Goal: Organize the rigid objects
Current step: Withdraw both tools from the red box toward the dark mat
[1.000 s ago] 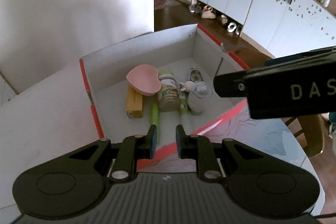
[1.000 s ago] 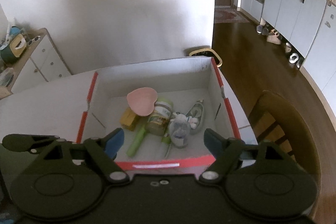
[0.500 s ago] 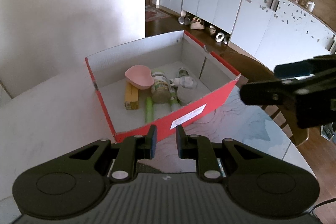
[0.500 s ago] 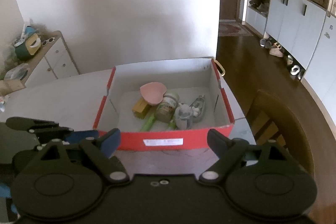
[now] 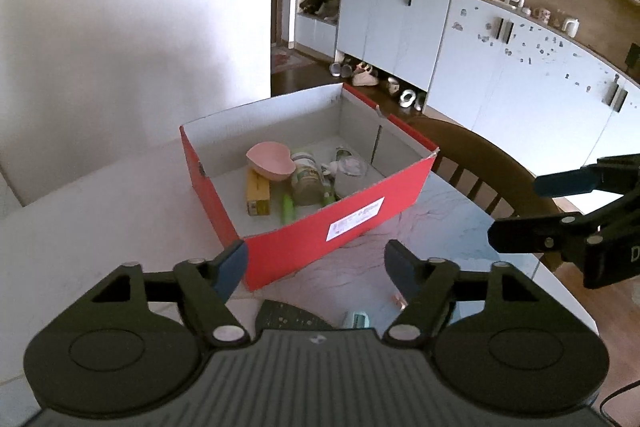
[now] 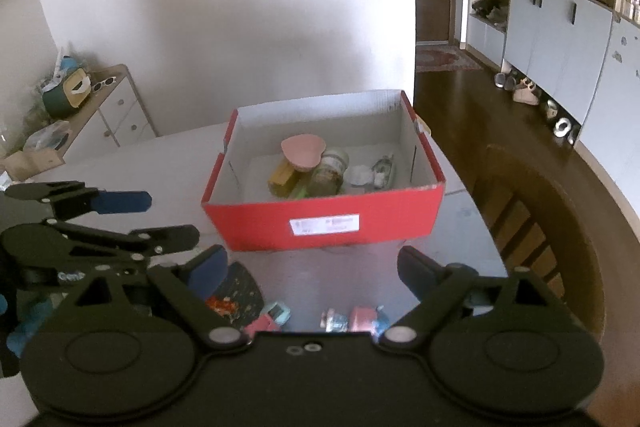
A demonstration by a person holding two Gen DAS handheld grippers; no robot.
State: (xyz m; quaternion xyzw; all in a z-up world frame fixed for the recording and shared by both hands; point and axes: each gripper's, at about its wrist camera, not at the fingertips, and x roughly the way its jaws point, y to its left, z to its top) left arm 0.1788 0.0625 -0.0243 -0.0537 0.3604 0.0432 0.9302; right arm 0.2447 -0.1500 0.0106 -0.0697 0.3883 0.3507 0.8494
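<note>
A red cardboard box (image 5: 352,223) (image 6: 324,223) stands on the table. It holds a pink heart-shaped bowl (image 5: 270,163) (image 6: 302,151), a yellow carton (image 5: 258,193), a labelled jar (image 5: 307,181) (image 6: 330,173), a green stick (image 5: 288,207) and a clear bottle (image 5: 350,171). My left gripper (image 5: 316,265) is open and empty, in front of the box. My right gripper (image 6: 312,267) is open and empty, also in front of it. Small loose items lie near the table edge: a dark patterned piece (image 6: 236,295) (image 5: 288,315), a teal and pink item (image 6: 268,317), a small bottle (image 6: 352,319).
A wooden chair (image 5: 480,171) (image 6: 540,227) stands at the table's right side. White cabinets (image 5: 520,75) line the far wall, with shoes (image 5: 364,75) on the floor. A low sideboard (image 6: 100,111) with clutter is at the far left.
Both grippers have pulled back from over the box to in front of it. My left gripper has opened from shut. The box contents have not moved.
</note>
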